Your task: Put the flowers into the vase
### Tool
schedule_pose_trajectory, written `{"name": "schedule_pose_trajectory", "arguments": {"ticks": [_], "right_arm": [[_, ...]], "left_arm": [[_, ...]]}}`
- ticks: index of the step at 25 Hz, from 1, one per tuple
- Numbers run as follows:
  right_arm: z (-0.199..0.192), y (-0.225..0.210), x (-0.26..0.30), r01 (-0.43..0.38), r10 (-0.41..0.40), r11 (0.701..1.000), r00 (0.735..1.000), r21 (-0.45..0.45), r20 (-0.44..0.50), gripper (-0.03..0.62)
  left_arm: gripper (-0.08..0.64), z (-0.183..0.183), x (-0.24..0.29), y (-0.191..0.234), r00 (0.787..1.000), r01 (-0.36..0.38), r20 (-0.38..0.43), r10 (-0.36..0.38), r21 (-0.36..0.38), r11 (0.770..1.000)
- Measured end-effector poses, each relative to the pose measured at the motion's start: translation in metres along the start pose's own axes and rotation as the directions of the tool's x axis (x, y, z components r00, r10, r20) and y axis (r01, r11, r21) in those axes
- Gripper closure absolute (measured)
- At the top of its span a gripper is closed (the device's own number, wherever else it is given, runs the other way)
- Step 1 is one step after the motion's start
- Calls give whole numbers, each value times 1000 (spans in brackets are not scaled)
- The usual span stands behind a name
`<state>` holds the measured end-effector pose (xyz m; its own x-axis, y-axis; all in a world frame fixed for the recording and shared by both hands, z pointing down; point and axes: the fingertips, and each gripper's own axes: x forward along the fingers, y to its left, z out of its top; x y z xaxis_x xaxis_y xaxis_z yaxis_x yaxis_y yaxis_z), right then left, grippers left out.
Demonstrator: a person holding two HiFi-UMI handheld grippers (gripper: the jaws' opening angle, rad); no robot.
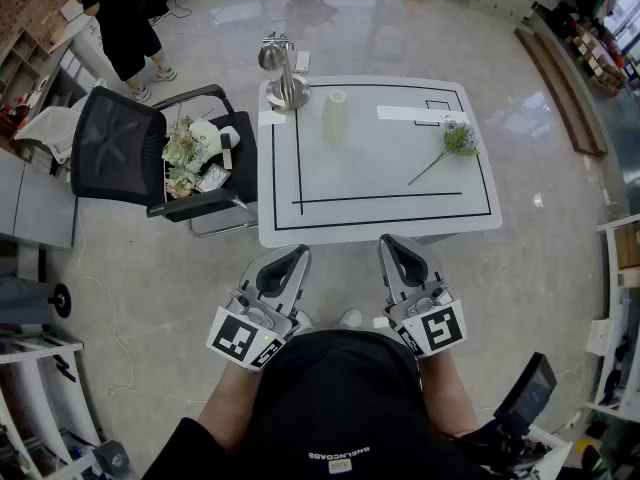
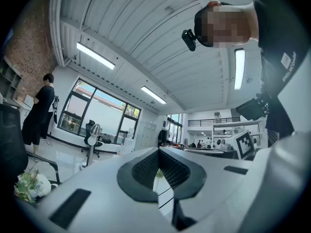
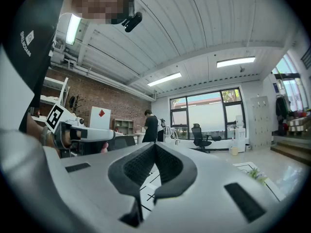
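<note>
Lying on the right part of the white table (image 1: pixel 380 158), a single flower (image 1: pixel 458 140) is seen with its pale purple head toward the far edge and its thin stem slanting back toward the near side. It is touched by nothing and is kept inside the black outline (image 1: pixel 297 148) marked on the top. A pale vase (image 1: pixel 335 116) is set upright near the far edge, well apart from the flower and to its left, with nothing seen in its mouth. Just beside the vase, at the far left corner, a metal lamp (image 1: pixel 285 78) is stood on a round base. A white strip (image 1: pixel 410 114) is laid flat between the vase and the flower's head. Left of the table, a bouquet (image 1: pixel 190 153) of pale blooms is rested on the seat of a black chair (image 1: pixel 115 143). The left gripper (image 1: pixel 297 251) and the right gripper (image 1: pixel 393 240) are held level and side by side at the table's near edge, pointed toward it; on each the jaws are pressed fully together, and nothing is gripped between them. Both are kept well apart from the flower and the vase. Beyond the chair, a person (image 1: pixel 125 13) in black is stood on the glossy floor.
</note>
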<state>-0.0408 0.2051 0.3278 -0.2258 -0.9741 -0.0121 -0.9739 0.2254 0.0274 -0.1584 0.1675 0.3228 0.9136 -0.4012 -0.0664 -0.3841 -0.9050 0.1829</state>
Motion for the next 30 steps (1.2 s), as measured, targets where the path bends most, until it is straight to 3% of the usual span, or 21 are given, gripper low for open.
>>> {"name": "schedule_pose_trajectory", "arguments": {"ticks": [10,30], "right_arm": [[-3,-19,-20,2,-2,1000,1000,15,-3,588],[-28,-100,-89,27,-25,986,1000,163,-17,588]], "left_arm": [[555,-10,13,-18,1000,-21,-21,21,-11,1000],[555,-41,68,-85,994,-47,-96,48,21,999]]}}
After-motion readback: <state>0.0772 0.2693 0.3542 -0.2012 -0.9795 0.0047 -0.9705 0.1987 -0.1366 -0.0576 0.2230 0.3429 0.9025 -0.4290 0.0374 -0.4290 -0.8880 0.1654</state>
